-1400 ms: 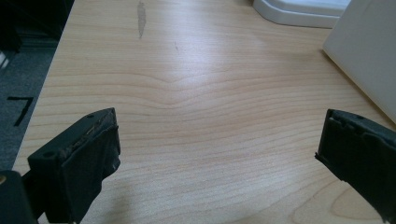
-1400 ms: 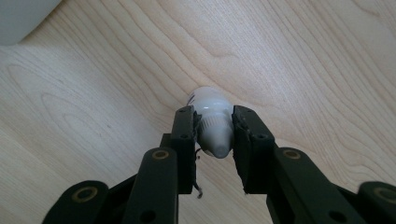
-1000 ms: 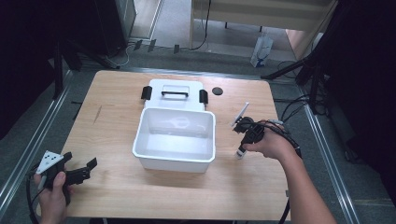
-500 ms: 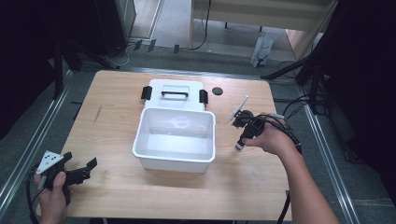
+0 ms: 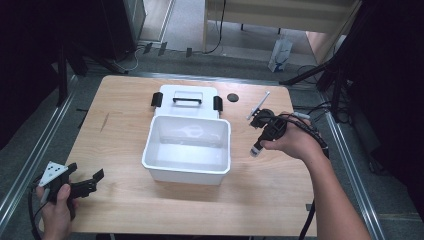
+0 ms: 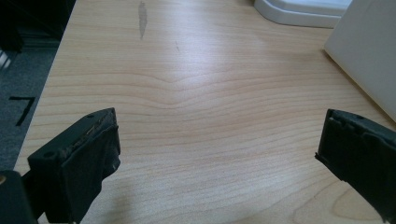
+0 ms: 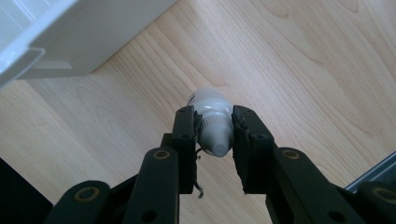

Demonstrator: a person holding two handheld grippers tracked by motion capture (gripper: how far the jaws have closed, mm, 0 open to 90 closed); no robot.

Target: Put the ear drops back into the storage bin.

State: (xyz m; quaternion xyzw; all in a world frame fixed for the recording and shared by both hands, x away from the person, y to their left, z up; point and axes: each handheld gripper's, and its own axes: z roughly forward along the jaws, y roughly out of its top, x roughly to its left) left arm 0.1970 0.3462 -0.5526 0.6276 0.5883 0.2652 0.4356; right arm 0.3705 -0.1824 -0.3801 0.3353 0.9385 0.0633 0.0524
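Note:
A small white bottle point(image 7: 208, 101) is clamped between the jaws of my right gripper point(image 7: 214, 133), cap end toward the camera, lifted off the wooden table point(image 7: 303, 70). In the high view the right gripper point(image 5: 261, 136) hangs just right of the white bin point(image 5: 150, 161) and points down, with the bottle point(image 5: 256, 150) sticking out below it. My left gripper point(image 5: 95, 181) rests at the table's front left corner, jaws wide apart. Between its jaws in the left gripper view, the left gripper point(image 6: 219, 154) has nothing but bare wood.
The open white bin stands mid-table, its wall point(image 6: 369, 56) at the right of the left gripper view. Its lid point(image 5: 187, 100), with a black handle and latches, lies behind it. A small black disc point(image 5: 232, 97) lies near the far edge. Metal rails line both table sides.
My right gripper has risen off the table with the white bottle still in its jaws. The left gripper has stayed where it was.

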